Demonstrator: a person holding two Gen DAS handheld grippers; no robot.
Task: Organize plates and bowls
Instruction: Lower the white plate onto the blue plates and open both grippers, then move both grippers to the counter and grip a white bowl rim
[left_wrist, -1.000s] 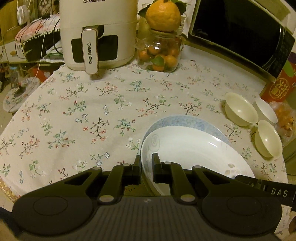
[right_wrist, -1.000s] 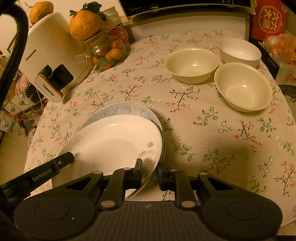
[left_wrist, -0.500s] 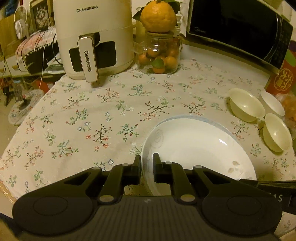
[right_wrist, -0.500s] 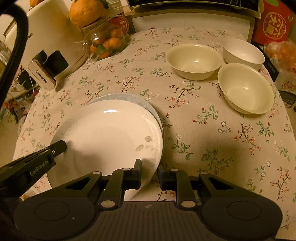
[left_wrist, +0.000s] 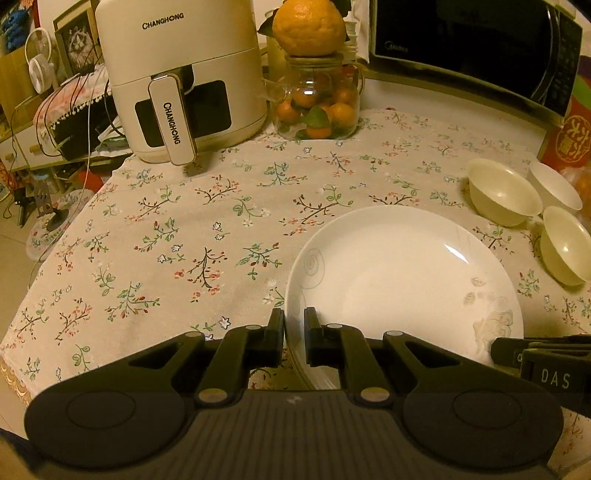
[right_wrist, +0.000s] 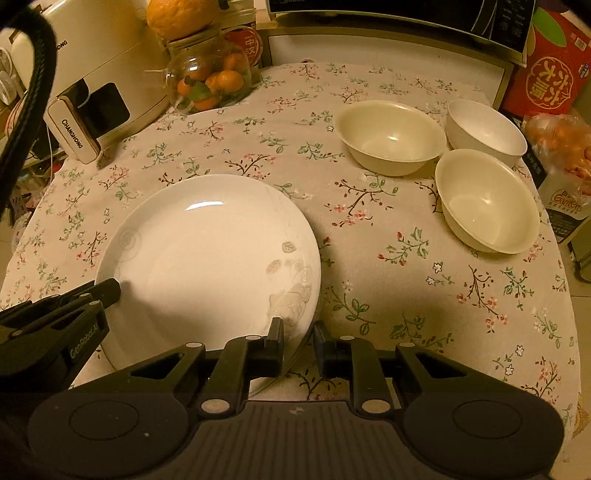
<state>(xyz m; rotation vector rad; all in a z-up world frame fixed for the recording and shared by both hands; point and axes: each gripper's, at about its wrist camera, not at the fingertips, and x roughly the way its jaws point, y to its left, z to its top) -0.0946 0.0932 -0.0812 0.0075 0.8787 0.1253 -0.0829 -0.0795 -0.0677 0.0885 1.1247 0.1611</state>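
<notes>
Porcelain, glossy white and round, with faint grey swirl and leaf prints on its rim: the top plate (left_wrist: 402, 280) sat near the front edge of the table (left_wrist: 155, 236), which wore a matte floral cloth. Left gripper (left_wrist: 294, 334) straddled the plate's left rim, black plastic fingers (left_wrist: 275, 332) close on either side and apparently clamped on it; right gripper (right_wrist: 297, 341) did the same at the right rim, one finger above the plate, the other beyond its edge. A second rim showed just under the plate by the right gripper, so it rested on a lower plate, now almost wholly hidden. One second earlier the blue-patterned lower plate had stuck out clearly behind the white one, which was held tilted; the white plate had since settled level and squarely over it. Three smooth cream bowls (right_wrist: 391, 136) stood clustered, rims touching or nearly so, toward the table's right rear corner, well apart from the plates, unmoved. Along the rear edge stood a cream air fryer (left_wrist: 181, 77), a clear glass jar of small oranges (left_wrist: 317, 99) with a large dimpled orange on its lid, and a black microwave (left_wrist: 476, 48), its top cut off by the frame. Both gripper bodies blocked the plate's near rim.
</notes>
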